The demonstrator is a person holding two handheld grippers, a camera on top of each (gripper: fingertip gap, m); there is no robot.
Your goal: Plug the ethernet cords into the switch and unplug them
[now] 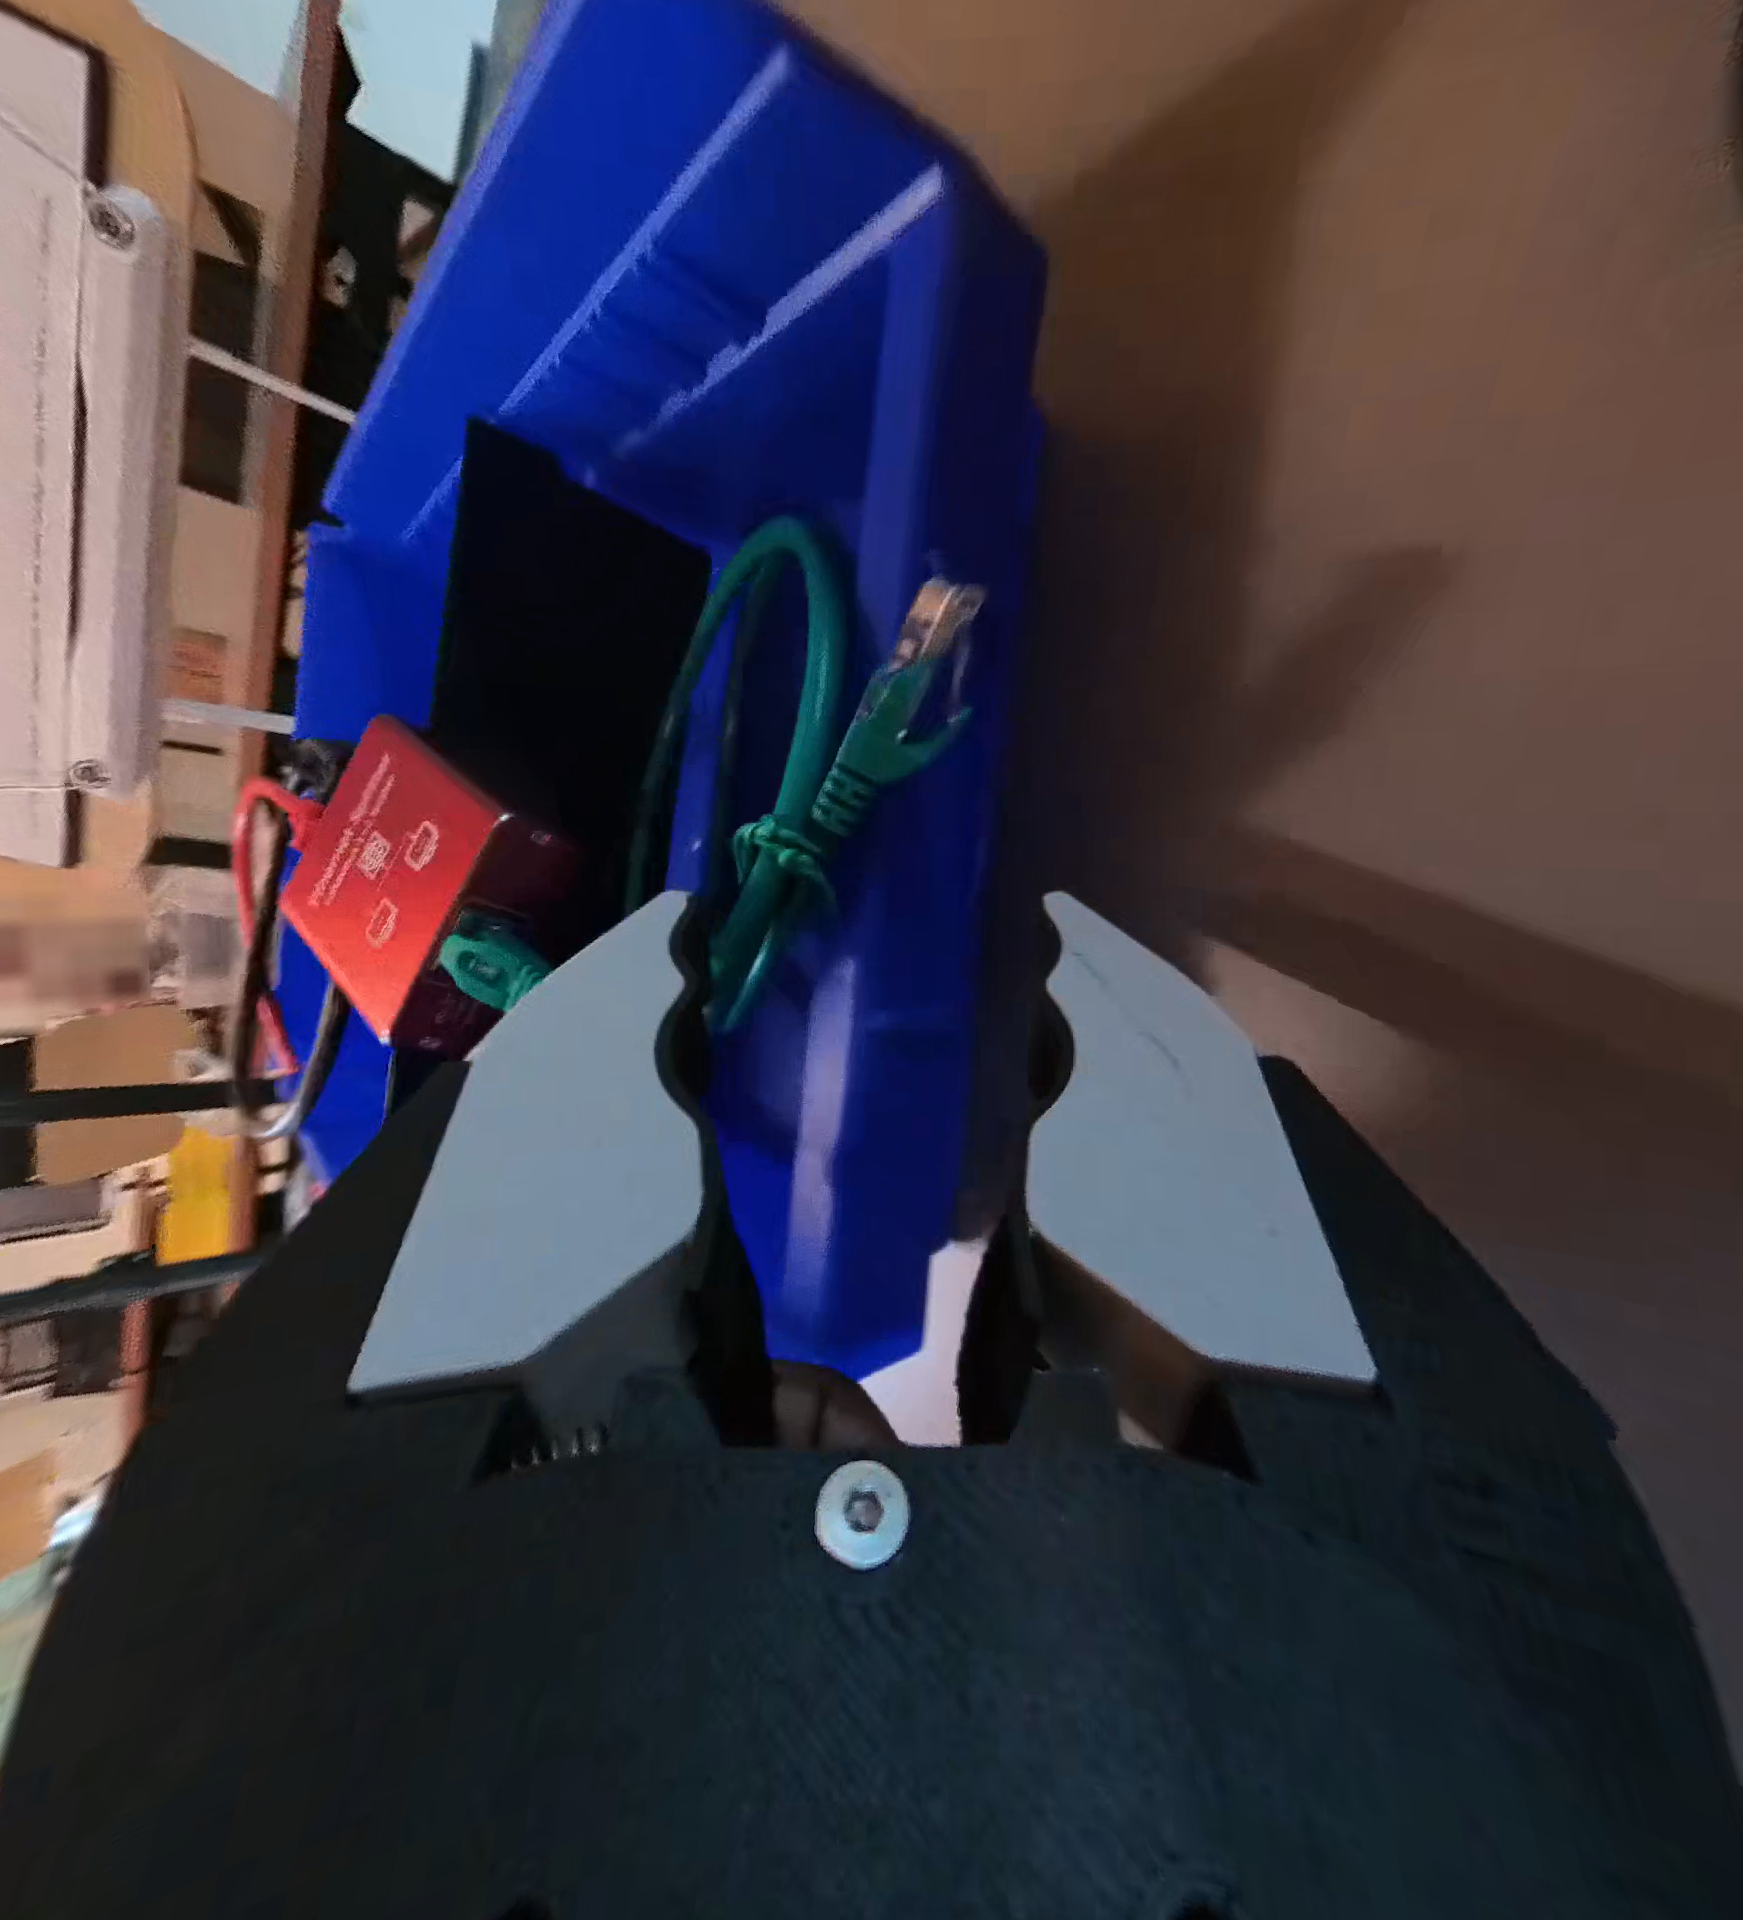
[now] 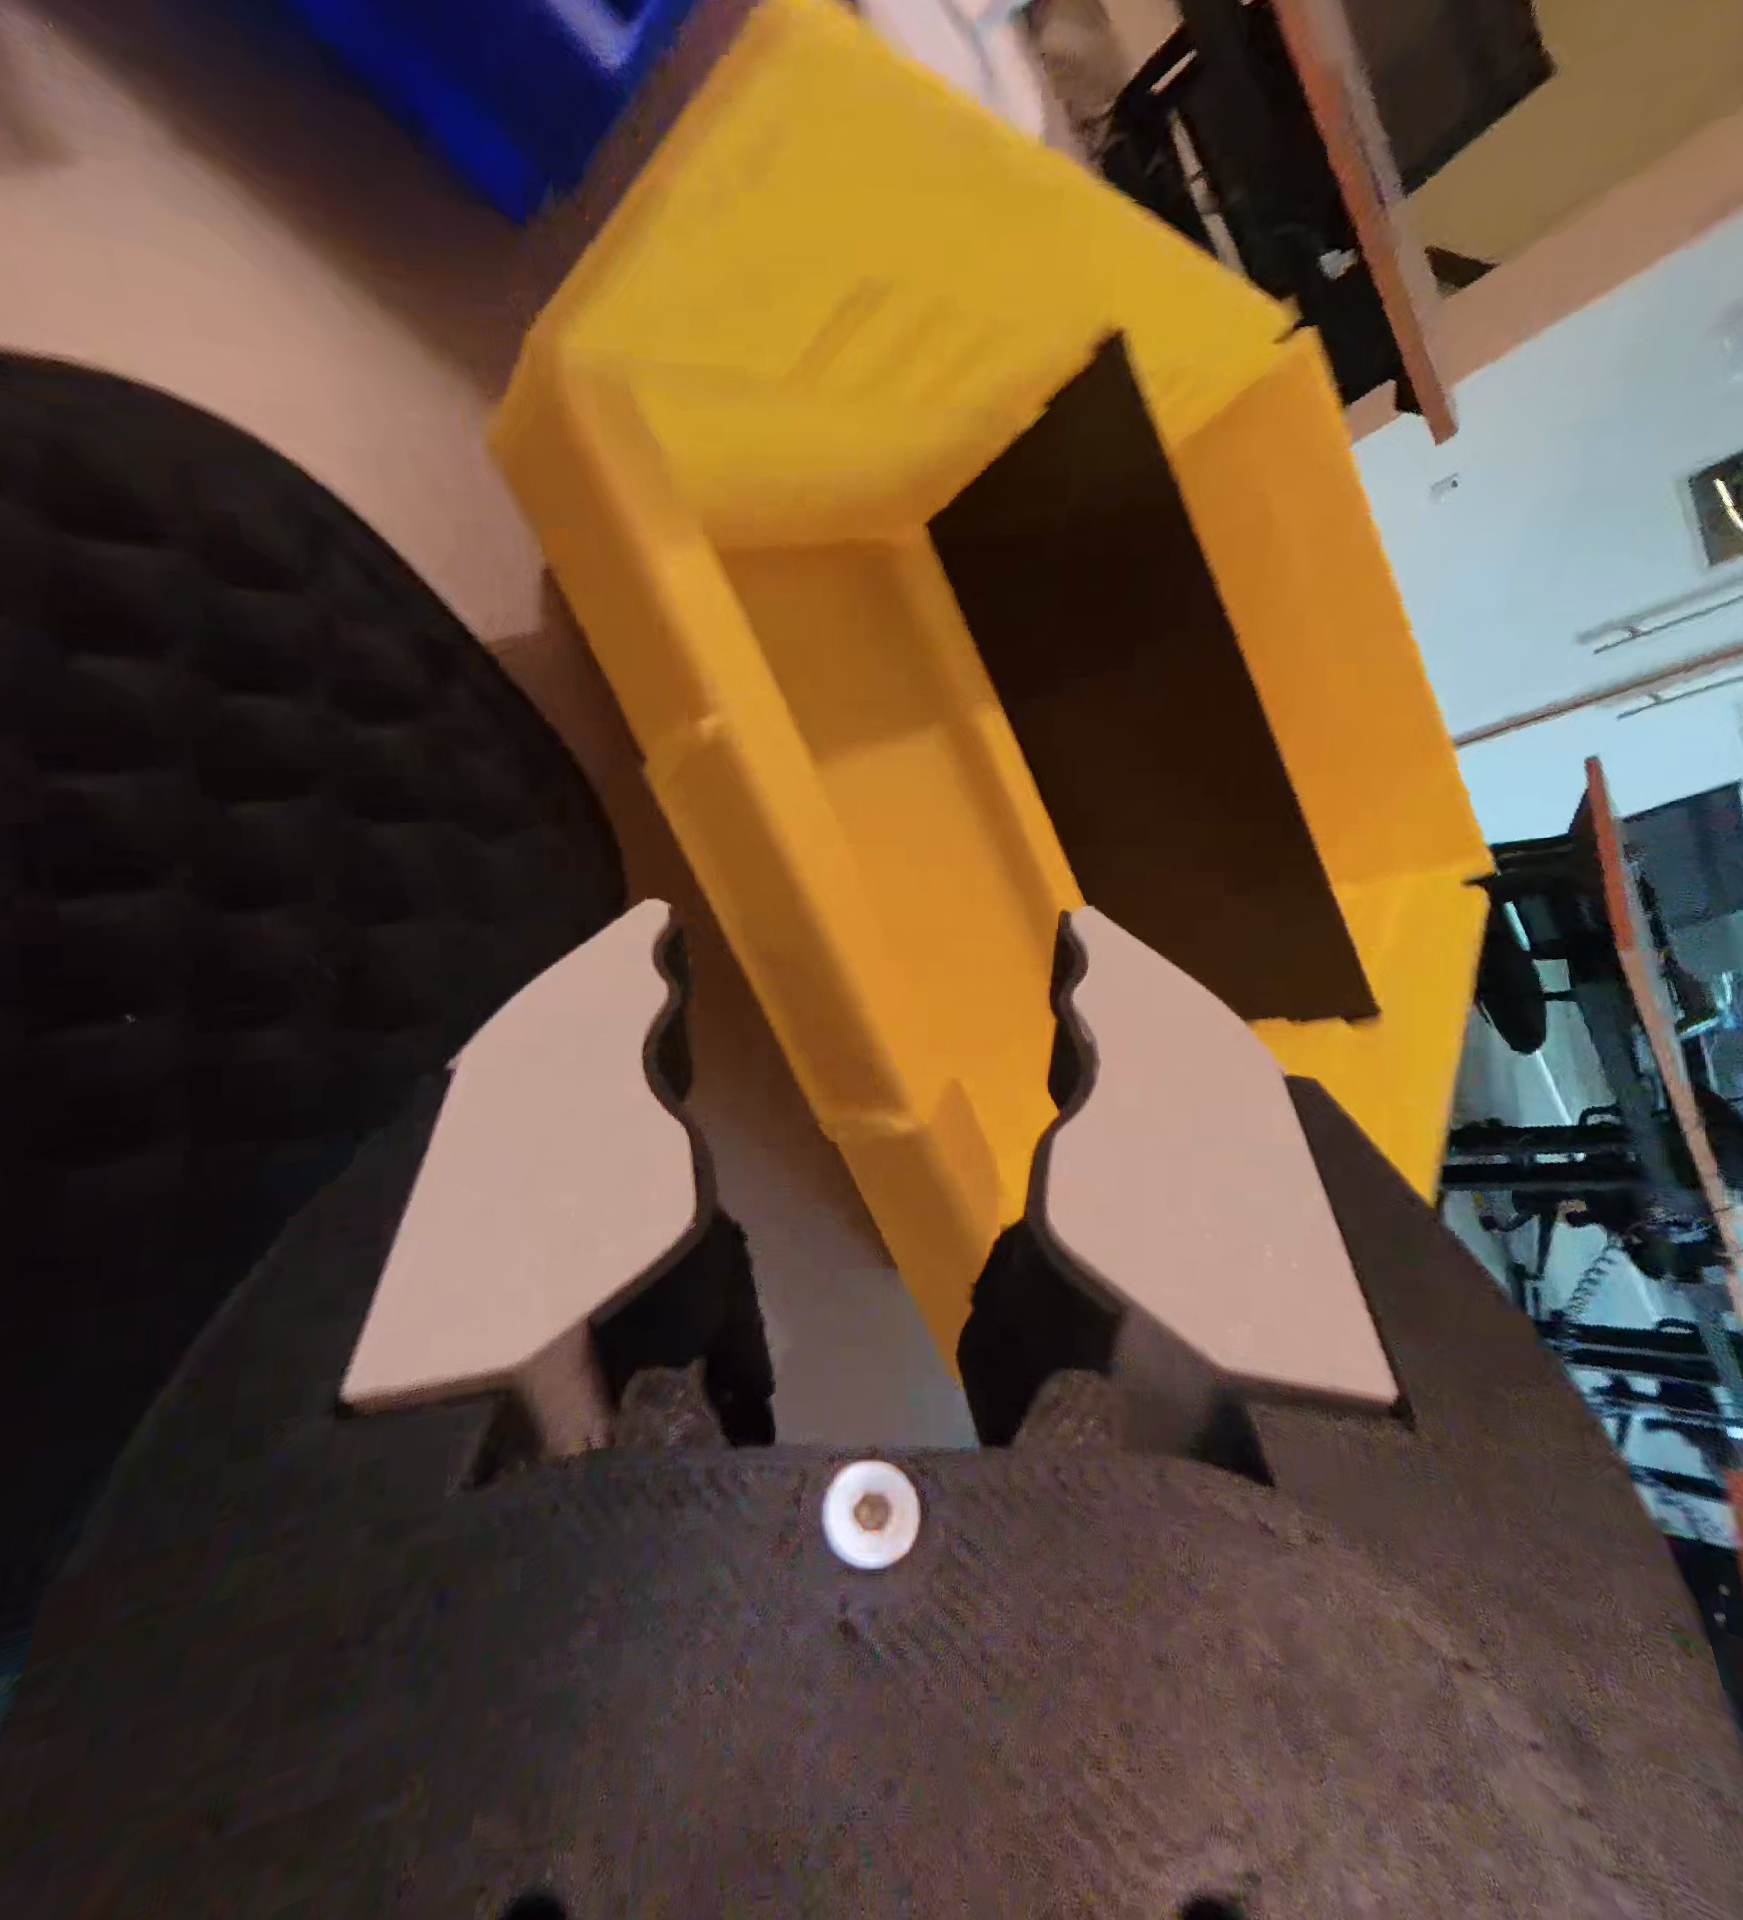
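Observation:
In the left wrist view a red switch lies in a blue bin. A green ethernet cord loops in the bin; one green plug sits in the switch's side. Its other end, with a clear tip, lies free on the bin's right rim. My left gripper is open and empty, just short of the cord's knotted loop. My right gripper is open and empty in front of a yellow bin that holds a black divider.
A red cable and grey wires run from the switch's far end. A black padded mat lies left of the yellow bin on the tan table. A white box with a printed sheet stands behind. Desks and chairs fill the background.

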